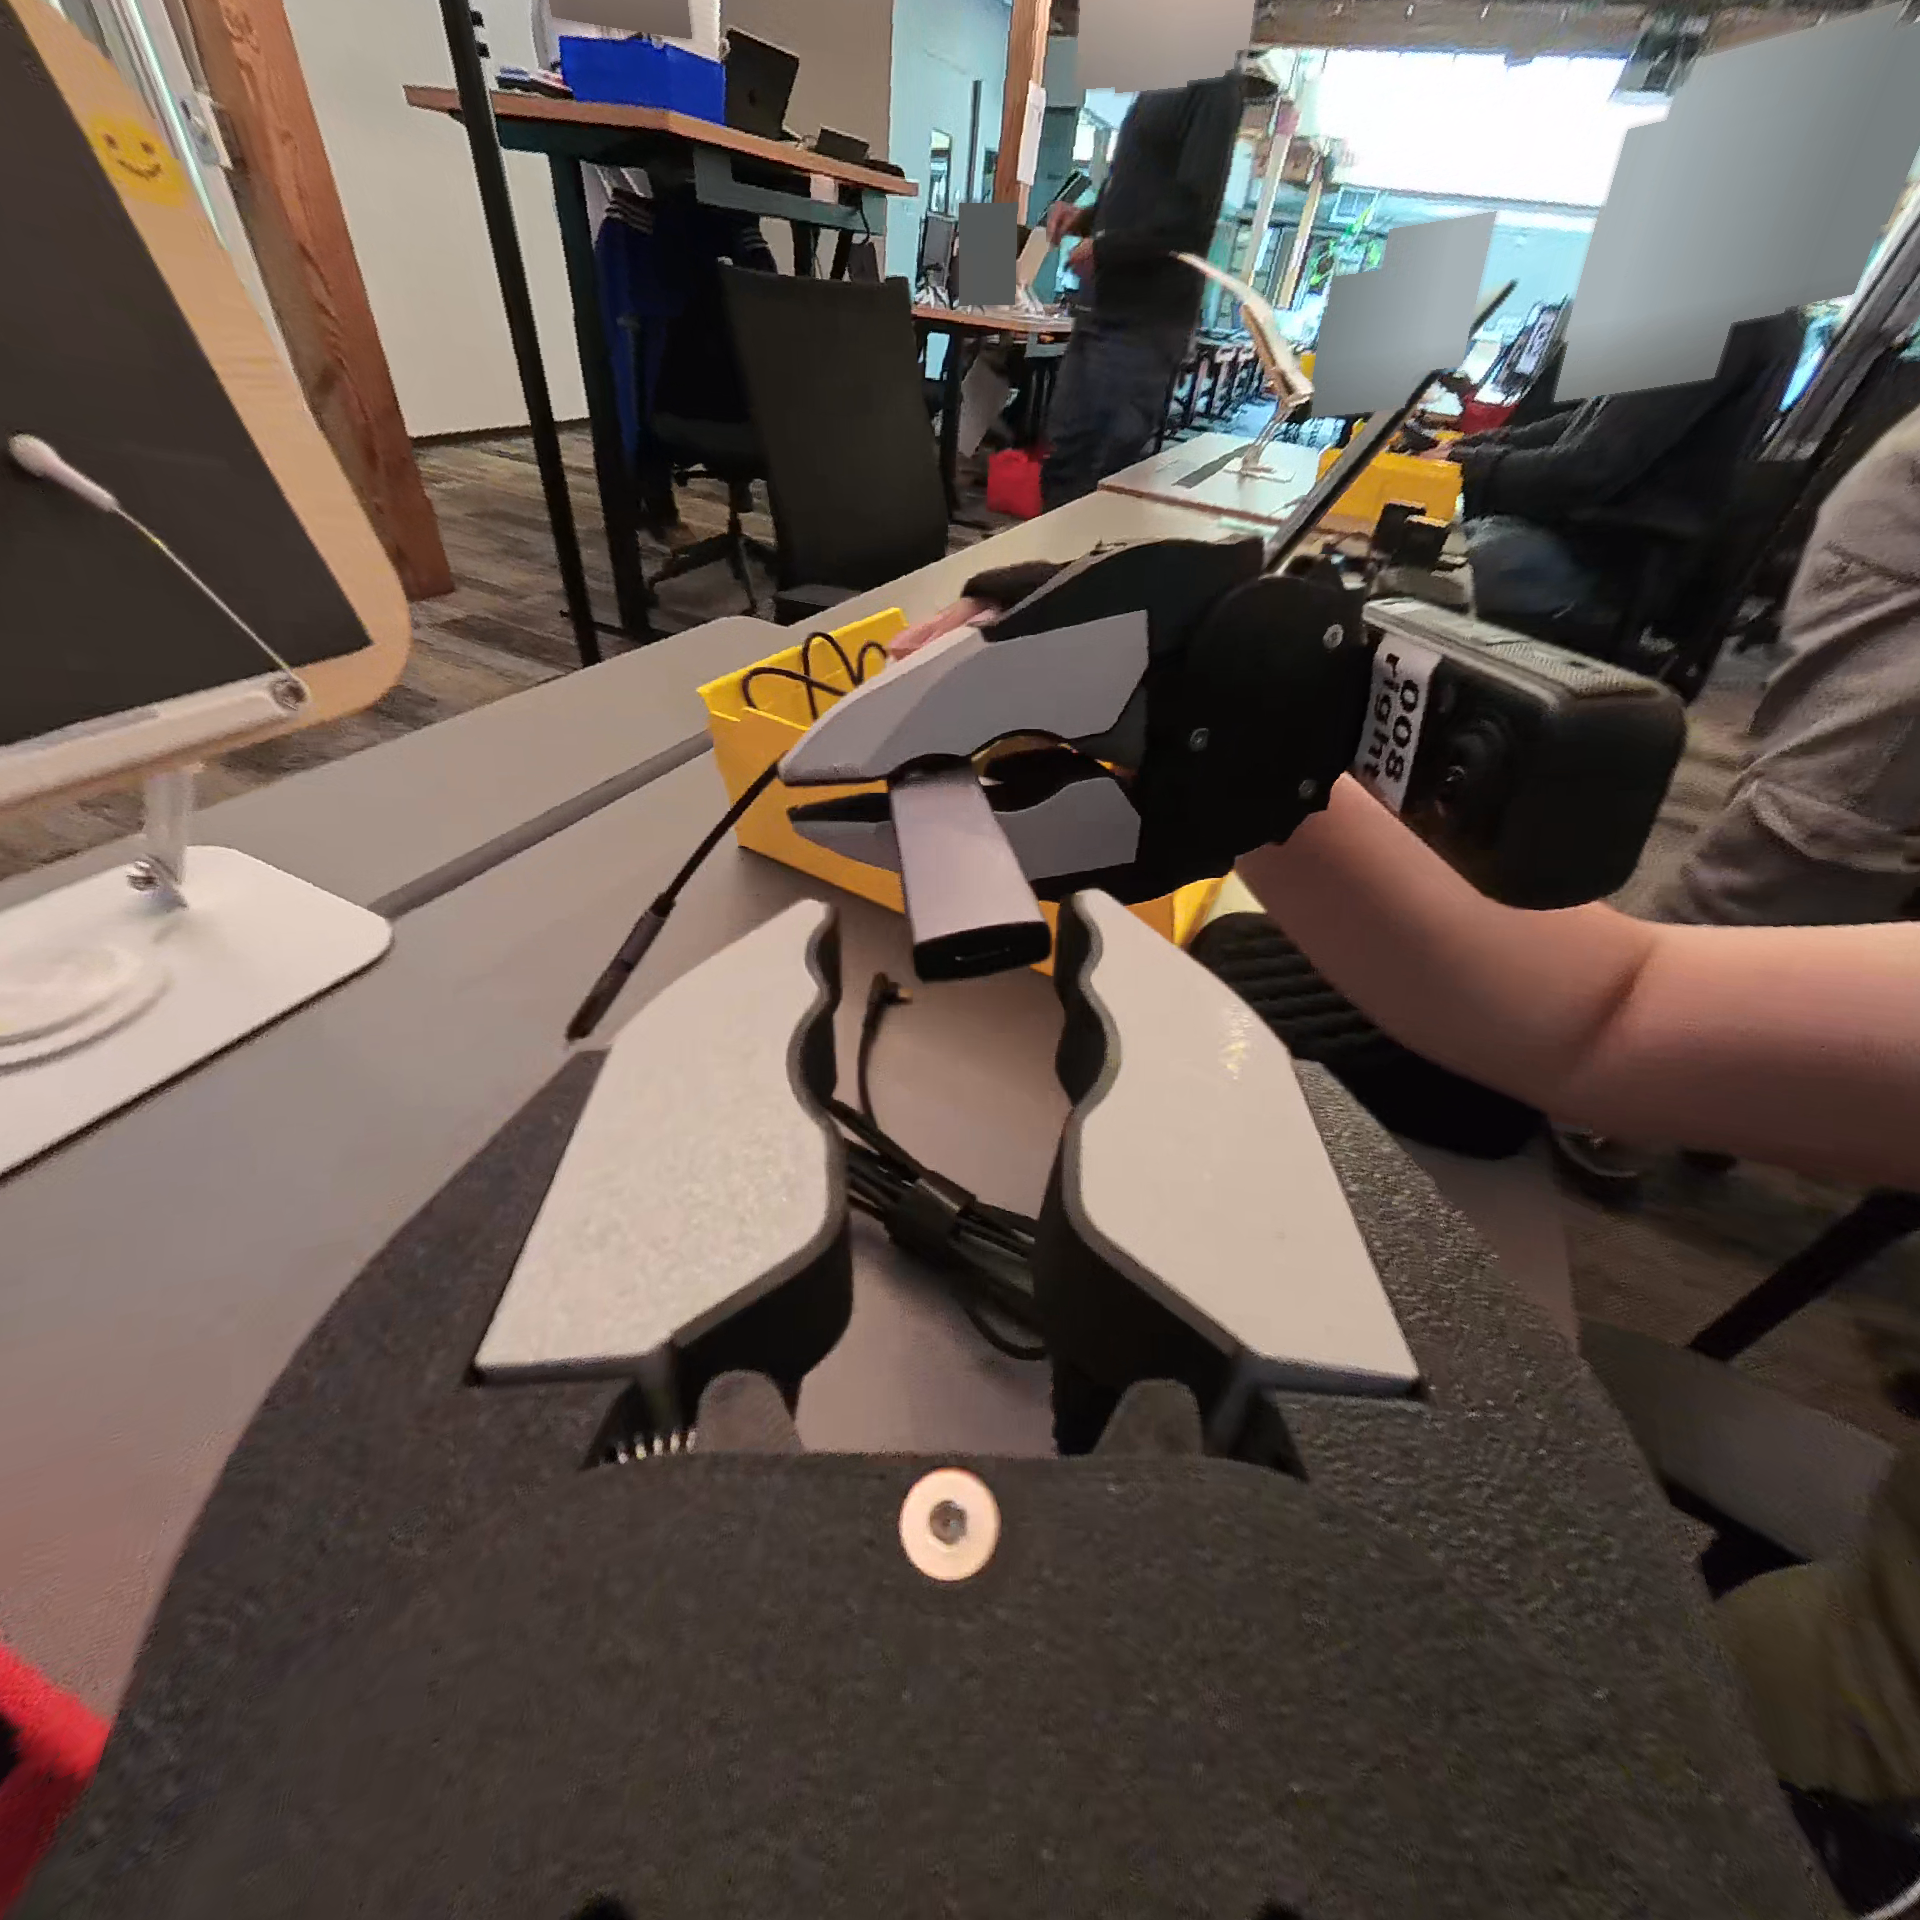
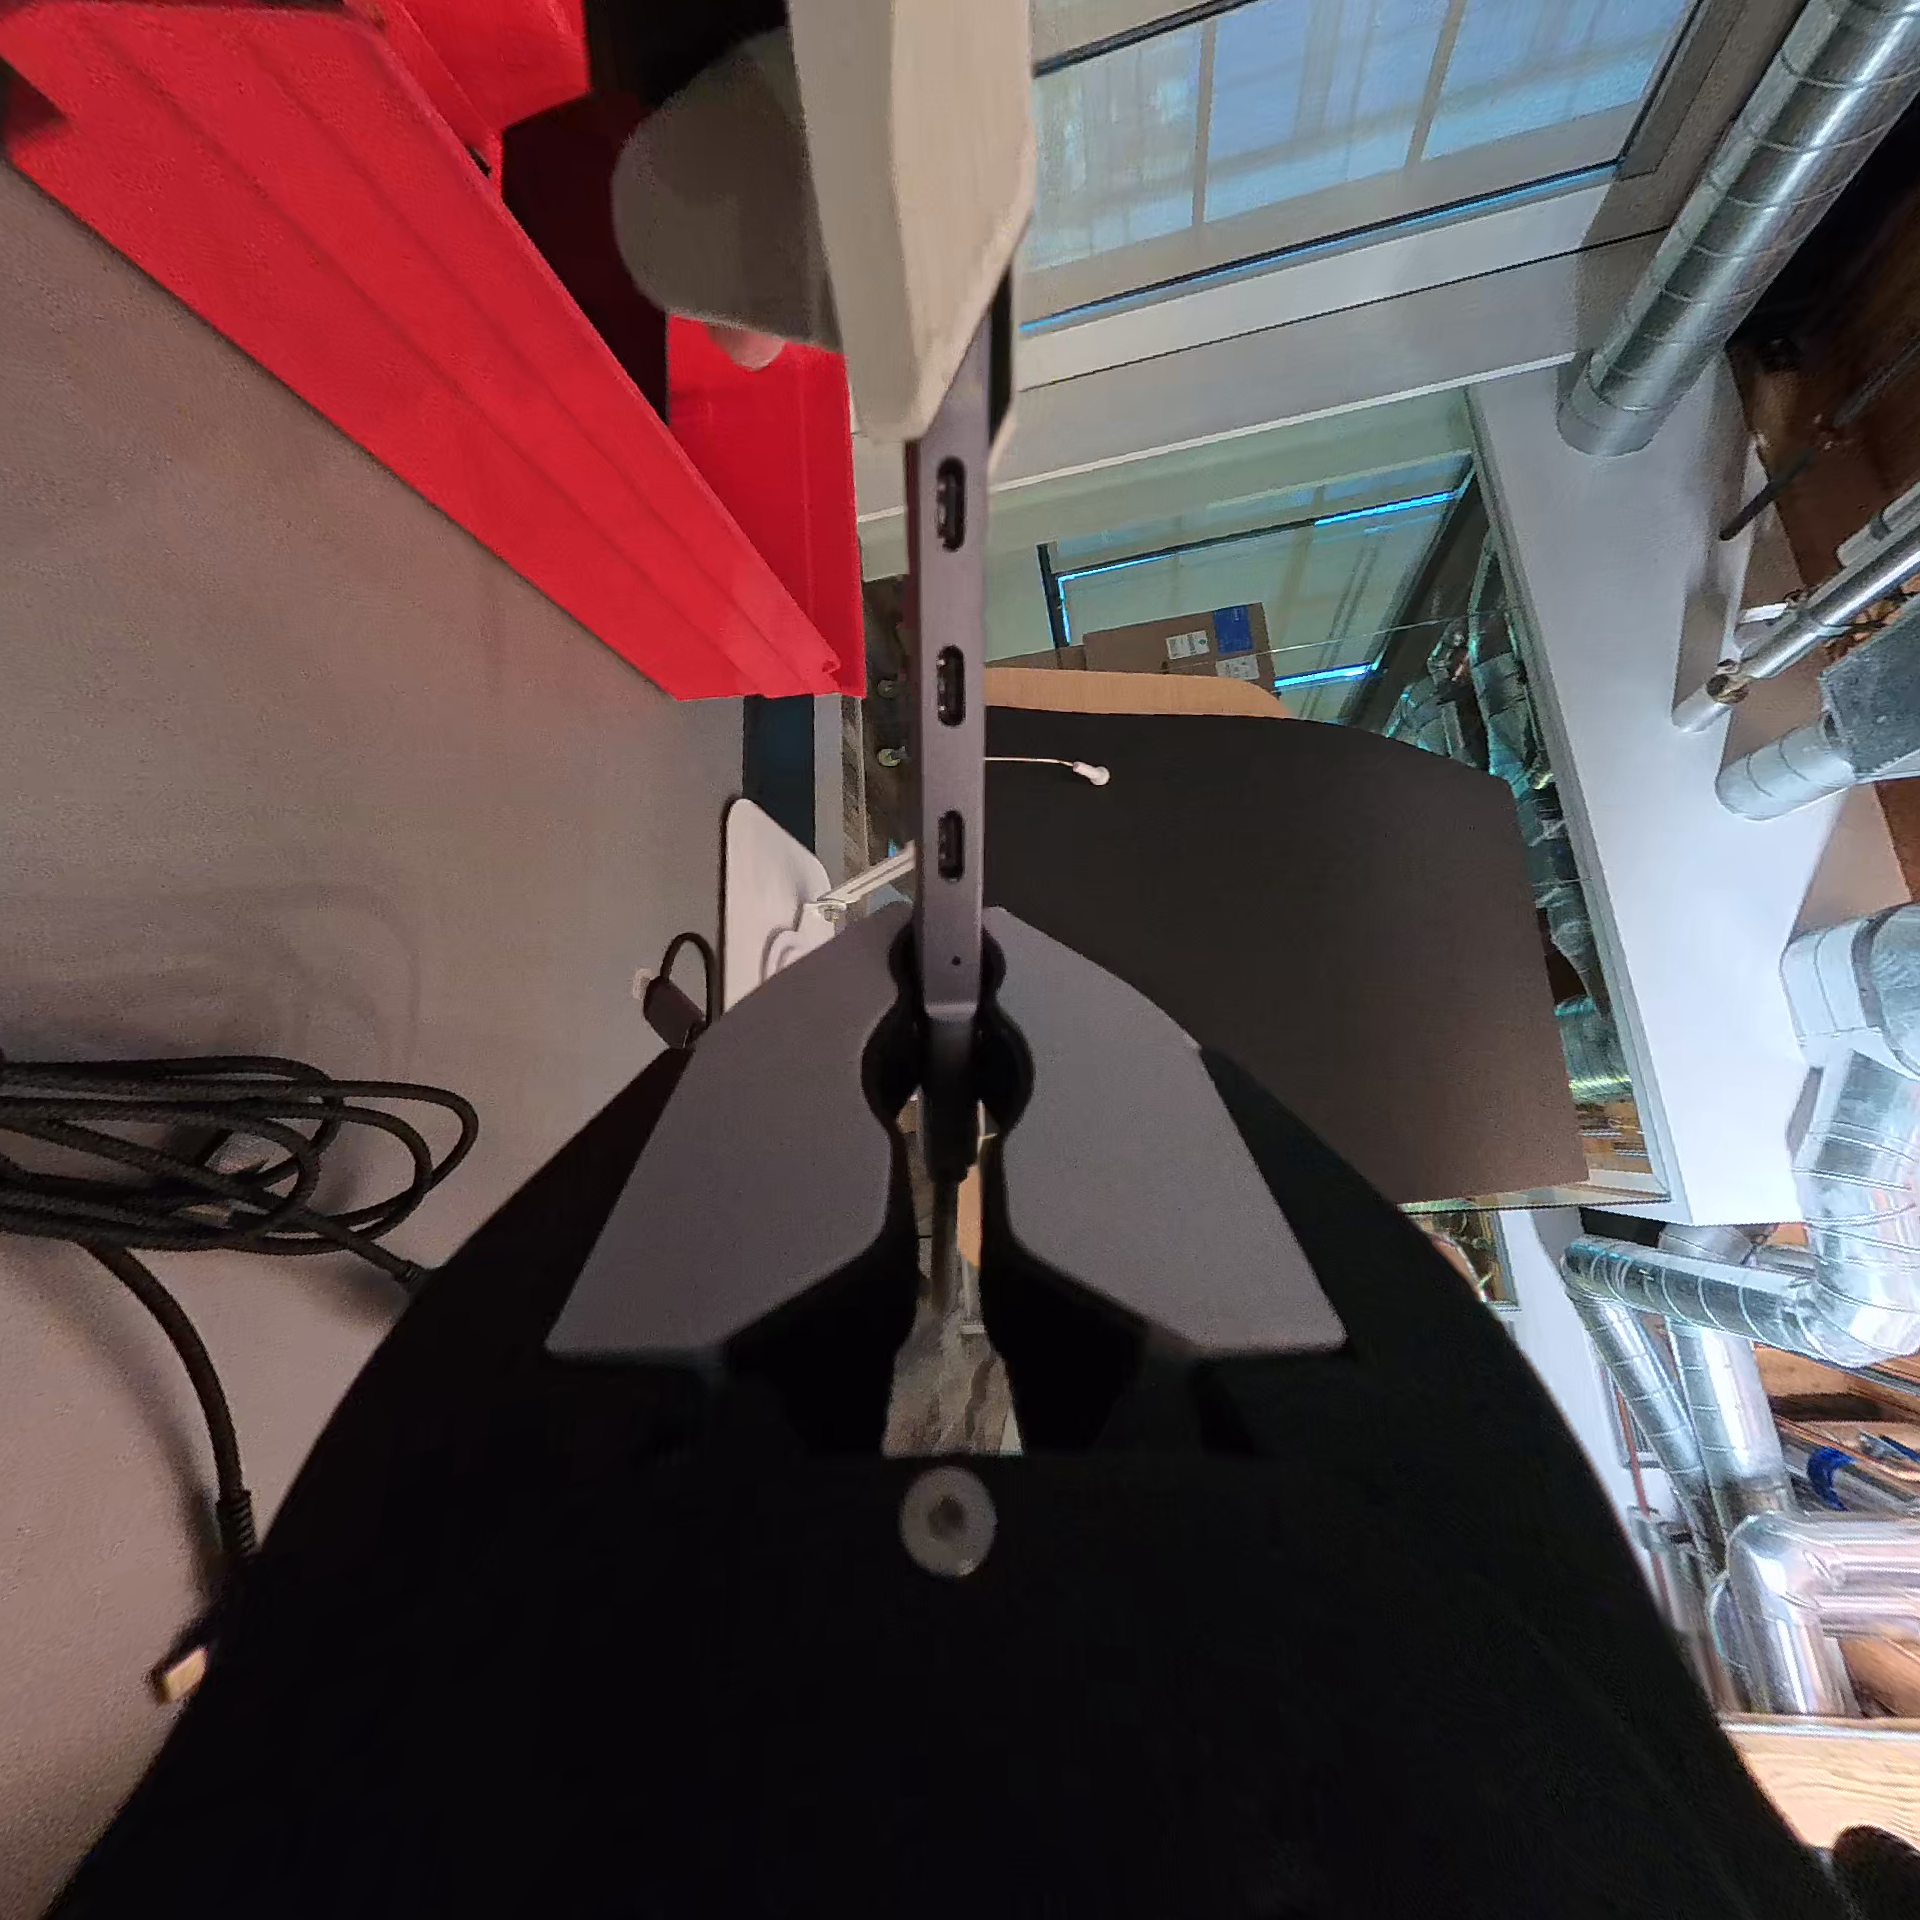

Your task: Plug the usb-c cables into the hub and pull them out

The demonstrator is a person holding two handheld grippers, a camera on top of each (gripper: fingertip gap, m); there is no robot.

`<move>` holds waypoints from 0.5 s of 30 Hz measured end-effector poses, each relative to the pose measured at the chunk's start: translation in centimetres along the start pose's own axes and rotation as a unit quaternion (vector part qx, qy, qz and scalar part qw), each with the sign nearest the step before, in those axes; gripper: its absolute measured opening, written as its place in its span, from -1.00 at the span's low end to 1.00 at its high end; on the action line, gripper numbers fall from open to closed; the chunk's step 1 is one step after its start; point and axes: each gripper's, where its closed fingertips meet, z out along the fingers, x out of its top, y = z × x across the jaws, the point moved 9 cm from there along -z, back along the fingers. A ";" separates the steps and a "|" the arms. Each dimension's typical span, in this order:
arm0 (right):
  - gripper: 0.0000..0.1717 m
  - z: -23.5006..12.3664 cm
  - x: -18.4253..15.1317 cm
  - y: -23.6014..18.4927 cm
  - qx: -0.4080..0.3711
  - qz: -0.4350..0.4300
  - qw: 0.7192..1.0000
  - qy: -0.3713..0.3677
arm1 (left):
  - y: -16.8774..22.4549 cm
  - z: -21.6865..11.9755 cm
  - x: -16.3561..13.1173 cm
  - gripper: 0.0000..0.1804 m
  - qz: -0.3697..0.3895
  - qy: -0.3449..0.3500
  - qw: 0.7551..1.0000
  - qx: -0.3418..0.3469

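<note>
Slim grey hub [image 1: 961, 868], metal-looking, long and flat, dark end face with one port slot, three more ports in a row down the narrow edge in the right wrist view. Held up off the tabletop [image 1: 312, 1143], tilted, pinched at its cable end by the right gripper [image 1: 831, 795], jaws clenched on it from both sides. Short dark cable [image 1: 686, 873] dangling off the back end, plug tip hanging free. Right gripper rolled sideways, forearm reaching in from the right. Left gripper [image 1: 940, 925] low and level, jaws released and spread wide, hub's free end right at the tips. Black cable bundle [image 1: 935, 1205] on the tabletop underneath, yellow bin [image 1: 758, 748] behind.
</note>
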 end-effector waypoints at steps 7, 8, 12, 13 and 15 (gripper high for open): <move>-0.93 -0.1 0.2 -0.1 -0.004 -0.013 1.000 0.011 | -0.2 0.5 -0.5 -0.65 -0.060 0.010 0.996 -0.070; -0.93 -0.1 0.2 -0.2 -0.002 -0.015 1.000 0.011 | -0.3 0.5 -0.5 -0.65 -0.064 0.011 0.995 -0.073; -0.93 0.0 0.2 -0.3 0.000 -0.022 1.000 0.007 | -0.4 0.7 -0.7 -0.67 -0.070 0.015 0.995 -0.075; -0.93 0.0 0.1 -0.3 0.000 -0.022 1.000 0.006 | -0.5 0.7 -0.8 -0.67 -0.073 0.018 0.994 -0.076; -0.93 0.0 0.0 -0.4 0.002 -0.022 1.000 0.005 | -0.6 0.7 -0.9 -0.67 -0.079 0.018 0.994 -0.077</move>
